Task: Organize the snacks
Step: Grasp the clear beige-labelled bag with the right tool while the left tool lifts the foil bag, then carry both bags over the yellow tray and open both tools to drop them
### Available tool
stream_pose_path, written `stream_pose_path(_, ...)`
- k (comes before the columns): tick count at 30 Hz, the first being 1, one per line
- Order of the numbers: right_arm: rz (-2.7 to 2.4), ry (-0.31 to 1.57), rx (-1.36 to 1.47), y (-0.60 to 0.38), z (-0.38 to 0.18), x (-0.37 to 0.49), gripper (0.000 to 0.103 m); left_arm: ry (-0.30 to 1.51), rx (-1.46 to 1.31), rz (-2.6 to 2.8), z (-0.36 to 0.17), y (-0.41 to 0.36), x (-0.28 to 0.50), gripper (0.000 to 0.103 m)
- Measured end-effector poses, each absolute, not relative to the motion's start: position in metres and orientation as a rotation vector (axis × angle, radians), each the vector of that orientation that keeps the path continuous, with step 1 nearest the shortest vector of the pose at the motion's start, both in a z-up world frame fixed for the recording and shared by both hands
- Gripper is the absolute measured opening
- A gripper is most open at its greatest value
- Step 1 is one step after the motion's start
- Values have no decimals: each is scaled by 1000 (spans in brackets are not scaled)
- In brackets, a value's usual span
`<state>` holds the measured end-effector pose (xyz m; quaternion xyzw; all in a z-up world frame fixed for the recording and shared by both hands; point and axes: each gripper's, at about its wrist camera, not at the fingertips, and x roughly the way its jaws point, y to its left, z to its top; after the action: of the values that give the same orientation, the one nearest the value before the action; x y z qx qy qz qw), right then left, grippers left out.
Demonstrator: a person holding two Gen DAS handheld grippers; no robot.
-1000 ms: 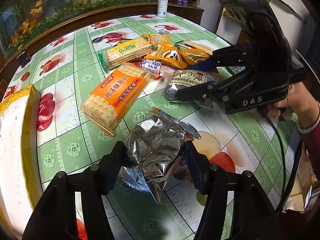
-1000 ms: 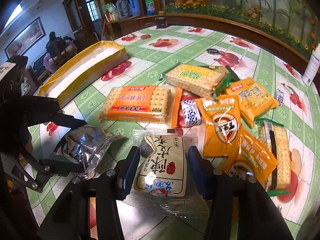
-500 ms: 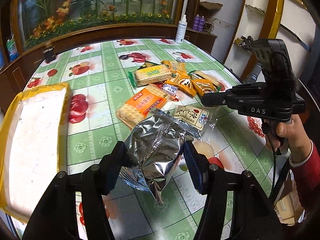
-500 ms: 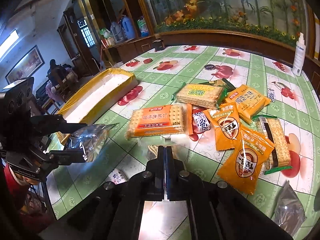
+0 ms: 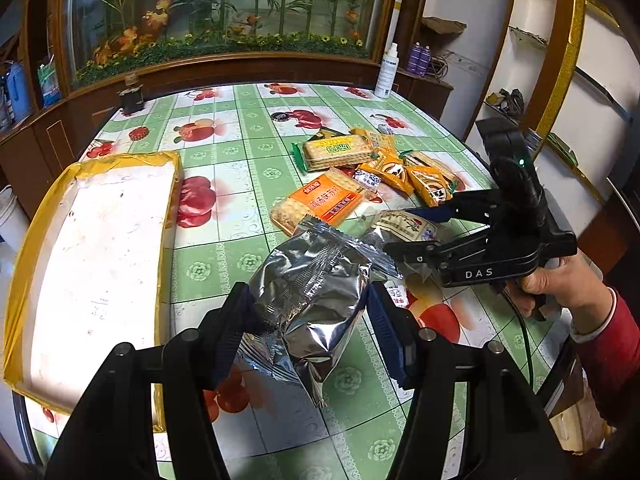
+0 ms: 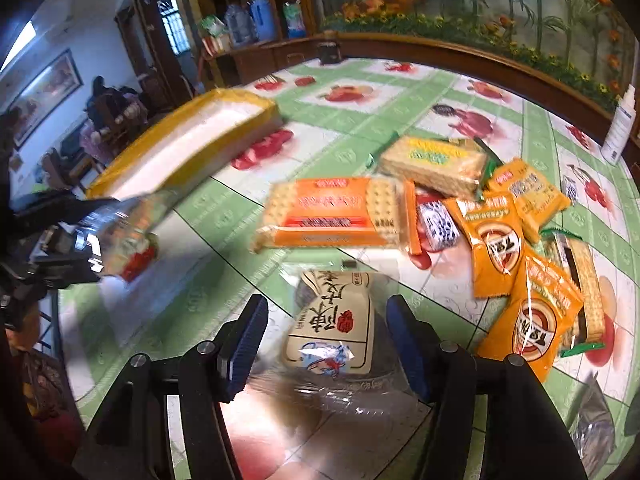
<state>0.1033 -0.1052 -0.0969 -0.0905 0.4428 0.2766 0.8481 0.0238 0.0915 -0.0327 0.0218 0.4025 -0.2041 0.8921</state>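
My left gripper (image 5: 310, 312) is shut on a silver foil snack bag (image 5: 312, 300) and holds it above the table. My right gripper (image 6: 326, 344) has its jaws spread around a clear packet with a cream label (image 6: 336, 320); the pads look apart from it. That packet also shows in the left wrist view (image 5: 404, 228), between the right gripper's fingers (image 5: 412, 246). A yellow-rimmed white tray (image 5: 92, 248) lies at the left. An orange cracker pack (image 6: 336, 214) and a green-ended cracker pack (image 6: 434, 162) lie in the snack pile.
Orange sachets (image 6: 494, 234), a small blue-white candy (image 6: 438, 224) and another cracker pack (image 6: 582, 280) lie at the right. A white bottle (image 5: 389, 74) and a dark jar (image 5: 131, 96) stand at the far table edge. A foil wrapper (image 6: 592, 424) lies near right.
My right gripper was shut half a second ago and now stands open around the cream-label packet. My left gripper has lifted the foil bag higher and drawn back, with the tray more in view.
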Motion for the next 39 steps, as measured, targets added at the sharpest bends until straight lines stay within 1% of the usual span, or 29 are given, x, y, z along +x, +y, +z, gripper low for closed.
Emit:
stream_pose_path(6,570,941,-171,-110,-102,101,61,814,40,-396,-29,94,20,58)
stream_pose_path(8,564,938,-169,-109,-102,100,64,801,44,-374,-26,92,18,58)
stream_pose_path(14,539,940,-154,-108,-104,99,65,721,87,-220,-11,88,5,59)
stream_pose_path(18,513,943,-166,-106,-108,97,70,681,96,-140,-4,89,1,59)
stream_pose_path(20,505,942,-159,-105,-110,95,70,664,107,-97,-1,89,1,59)
stream_pose_path(25,467,934,-149,-104,-105,88,59,643,111,-25,1,94,0,59)
stream_pose_path(26,449,920,-160,-103,-102,84,58,642,112,-14,0,96,1,59)
stream_pose_path(28,431,885,-165,-101,-94,76,51,642,109,1,-1,100,1,59)
stream_pose_path(29,428,870,-160,-101,-89,73,50,643,104,5,-2,103,2,59)
stream_pose_path(31,429,838,-154,-98,-77,66,45,649,97,14,-3,106,2,59)
stream_pose_path(35,442,790,-160,-86,-60,58,42,650,89,32,-4,111,2,59)
stream_pose_path(39,473,760,-161,-73,-47,52,42,644,79,51,-3,117,-2,59)
